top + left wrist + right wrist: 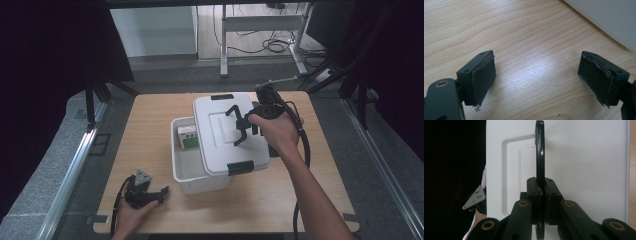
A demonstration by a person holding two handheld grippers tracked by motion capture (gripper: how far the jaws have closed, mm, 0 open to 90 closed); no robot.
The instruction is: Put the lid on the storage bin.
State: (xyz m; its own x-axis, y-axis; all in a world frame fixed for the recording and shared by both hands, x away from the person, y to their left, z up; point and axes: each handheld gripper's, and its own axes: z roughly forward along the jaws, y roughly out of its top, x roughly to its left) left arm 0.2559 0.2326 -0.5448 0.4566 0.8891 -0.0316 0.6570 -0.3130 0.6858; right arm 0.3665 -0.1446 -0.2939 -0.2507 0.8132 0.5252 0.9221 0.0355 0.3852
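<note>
The right gripper [242, 126] is clamped on the black handle [539, 157] of the white lid [227, 131], held skewed over the bin [197, 175]. The left gripper [150, 192] rests apart on the table [150, 120].

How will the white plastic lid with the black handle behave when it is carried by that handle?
The white plastic lid probably stays stiff; it looks flat and moulded. Held only at its thin black handle by the right tongs, it may swing or tilt. It seems light.

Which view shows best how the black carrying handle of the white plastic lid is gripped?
The right gripper view: the right gripper is clamped on the black handle. The high view shows the handle small, over the lid.
</note>
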